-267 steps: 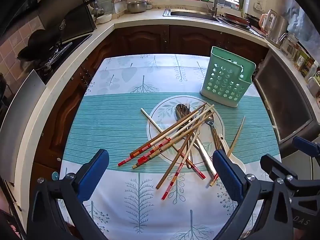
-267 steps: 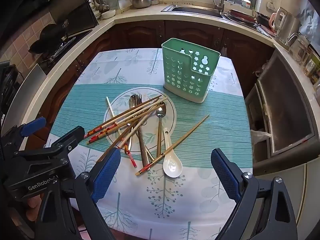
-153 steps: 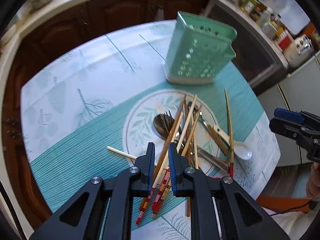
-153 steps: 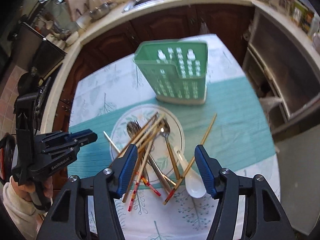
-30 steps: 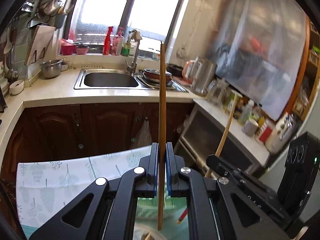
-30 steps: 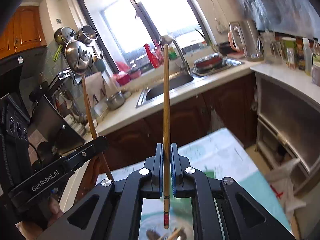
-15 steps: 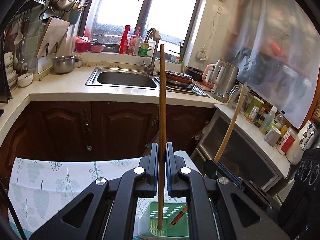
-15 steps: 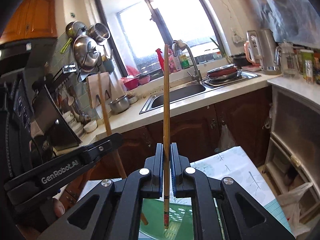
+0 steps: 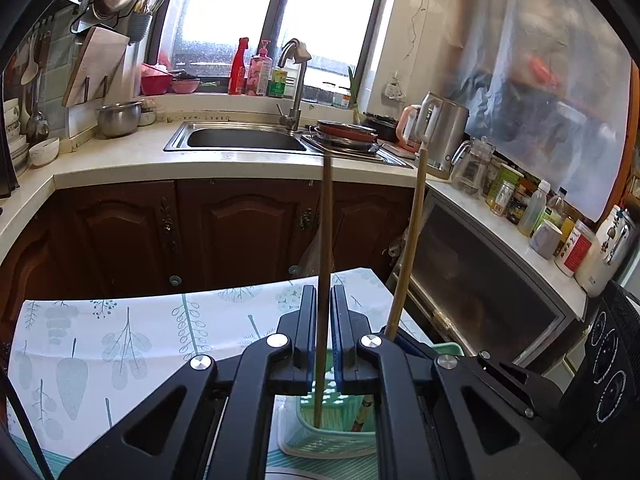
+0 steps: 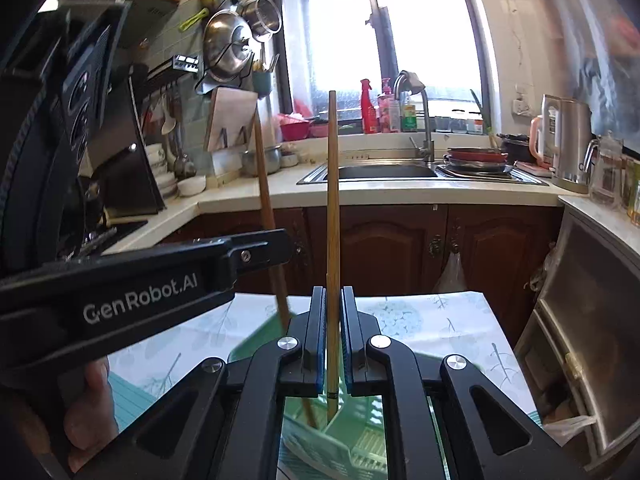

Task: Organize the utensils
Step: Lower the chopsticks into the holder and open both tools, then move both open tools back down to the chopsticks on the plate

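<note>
My left gripper (image 9: 324, 300) is shut on a wooden chopstick (image 9: 326, 224) held upright, its lower end inside the green utensil basket (image 9: 304, 436) below. My right gripper (image 10: 331, 304) is shut on a second chopstick (image 10: 332, 200), also upright, its red-banded tip just over the basket (image 10: 316, 448). The right-hand chopstick (image 9: 410, 240) shows beside mine in the left wrist view. The left gripper's body (image 10: 132, 288) and its chopstick (image 10: 266, 208) show in the right wrist view. The plate and the other utensils are hidden.
The basket stands on a table with a leaf-print cloth (image 9: 120, 344). Beyond are dark wooden cabinets (image 9: 224, 232), a counter with a sink (image 9: 244, 140), a kettle (image 9: 444, 140), and an oven (image 9: 480, 280) with jars on the right.
Both grippers have come lower and nearer the basket. The two chopsticks have dropped, and the left one's lower end is now inside the basket.
</note>
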The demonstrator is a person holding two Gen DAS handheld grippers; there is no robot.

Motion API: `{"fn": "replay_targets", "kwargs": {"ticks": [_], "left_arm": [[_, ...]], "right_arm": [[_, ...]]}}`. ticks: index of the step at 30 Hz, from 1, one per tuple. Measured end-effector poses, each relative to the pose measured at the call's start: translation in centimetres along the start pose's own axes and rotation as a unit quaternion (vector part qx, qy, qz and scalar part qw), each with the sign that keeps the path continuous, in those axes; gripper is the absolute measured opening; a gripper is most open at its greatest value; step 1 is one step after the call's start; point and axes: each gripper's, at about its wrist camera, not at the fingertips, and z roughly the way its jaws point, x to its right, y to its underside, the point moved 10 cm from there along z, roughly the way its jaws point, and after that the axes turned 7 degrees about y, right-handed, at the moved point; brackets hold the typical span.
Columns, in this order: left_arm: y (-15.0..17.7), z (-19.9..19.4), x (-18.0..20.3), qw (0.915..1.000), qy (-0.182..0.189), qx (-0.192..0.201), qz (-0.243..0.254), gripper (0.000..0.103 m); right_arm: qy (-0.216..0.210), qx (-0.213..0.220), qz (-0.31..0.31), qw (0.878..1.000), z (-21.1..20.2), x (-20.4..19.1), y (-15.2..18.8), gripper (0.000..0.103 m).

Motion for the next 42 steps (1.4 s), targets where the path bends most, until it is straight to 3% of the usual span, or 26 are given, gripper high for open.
{"fn": "replay_targets", "kwargs": {"ticks": [6, 9, 12, 17, 29, 34, 42], "left_arm": [[1.3, -0.7, 0.3, 0.9997, 0.004, -0.023, 0.002, 0.011], [1.6, -1.4, 0.5, 0.9995, 0.005, -0.03, 0.001, 0.013], [2.0, -2.3, 0.6, 0.9992, 0.007, -0.04, -0.004, 0.02], [2.7, -4.2, 0.5, 0.9986, 0.01, -0.05, -0.016, 0.022], [0.9, -10.8, -2.4, 0.998, 0.0, -0.014, -0.061, 0.034], [0.3, -13.4, -4.5, 0.9964, -0.005, -0.002, -0.084, 0.036], [0.1, -17.5, -8.2, 0.9927, -0.01, -0.002, -0.12, 0.039]], "right_arm": [[-0.004, -0.018, 0.0, 1.0, -0.8, -0.5, 2.7, 0.008], [-0.01, -0.024, 0.001, 1.0, -1.3, -0.7, 3.3, 0.015], [-0.015, -0.021, 0.0, 1.0, -2.7, -1.0, 3.1, 0.021], [-0.018, -0.023, -0.013, 0.999, -3.8, -2.4, 2.0, 0.024], [-0.007, -0.033, -0.009, 0.999, -4.2, -6.6, -5.8, 0.024], [-0.003, -0.028, -0.022, 0.999, -4.1, -9.8, -9.3, 0.031], [-0.022, -0.014, -0.032, 0.999, -4.9, -16.0, -14.3, 0.035]]}}
